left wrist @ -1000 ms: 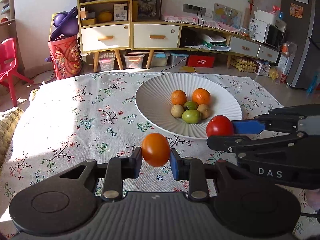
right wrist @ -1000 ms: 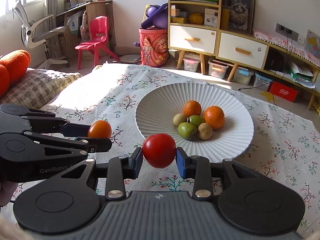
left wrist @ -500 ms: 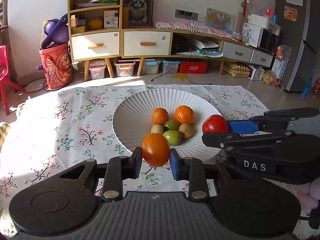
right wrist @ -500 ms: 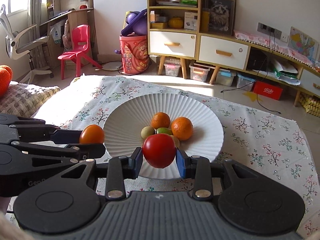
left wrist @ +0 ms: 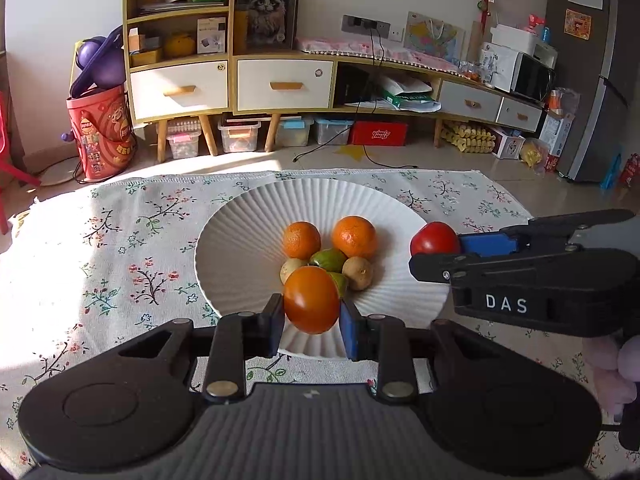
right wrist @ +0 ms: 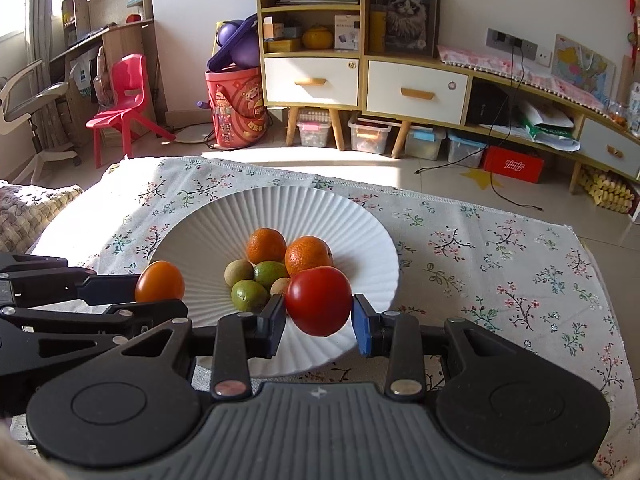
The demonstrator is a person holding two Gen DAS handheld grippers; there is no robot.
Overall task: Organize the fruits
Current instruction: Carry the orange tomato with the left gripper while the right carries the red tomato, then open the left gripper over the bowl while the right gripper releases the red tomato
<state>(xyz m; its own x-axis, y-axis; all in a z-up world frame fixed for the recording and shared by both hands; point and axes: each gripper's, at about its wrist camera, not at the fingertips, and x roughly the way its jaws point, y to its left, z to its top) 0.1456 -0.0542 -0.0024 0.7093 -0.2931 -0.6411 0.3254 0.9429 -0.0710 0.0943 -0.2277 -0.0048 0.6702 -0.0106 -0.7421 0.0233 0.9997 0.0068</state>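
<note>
Now my left gripper (left wrist: pixel 311 316) is closed on an orange tomato (left wrist: pixel 311 299), and my right gripper (right wrist: pixel 319 318) is closed on a red tomato (right wrist: pixel 318 301); each fruit sits between the two pads, held at its widest part, and hangs over the near part of the white ribbed plate (left wrist: pixel 248 232). In the middle of the plate lie already two mandarins (left wrist: pixel 301 240) and some small green and brownish fruits (left wrist: pixel 329 259), close together and touching; the plate stands on a flowered tablecloth (left wrist: pixel 120 248).

I judge that both tomatoes are light, but soft and with a thin smooth skin; so the pads must press only a little, because a strong squeeze can bruise or break them, and a weak one lets the glossy skin slip. The hold across the middle seems to me the right place; a grip nearer to the top or the bottom would push the round body out.

I think also that a tomato will roll on the sloping plate when it is free; it is better to bring it low, beside the pile, before the fingers separate; a drop from height could split it.
</note>
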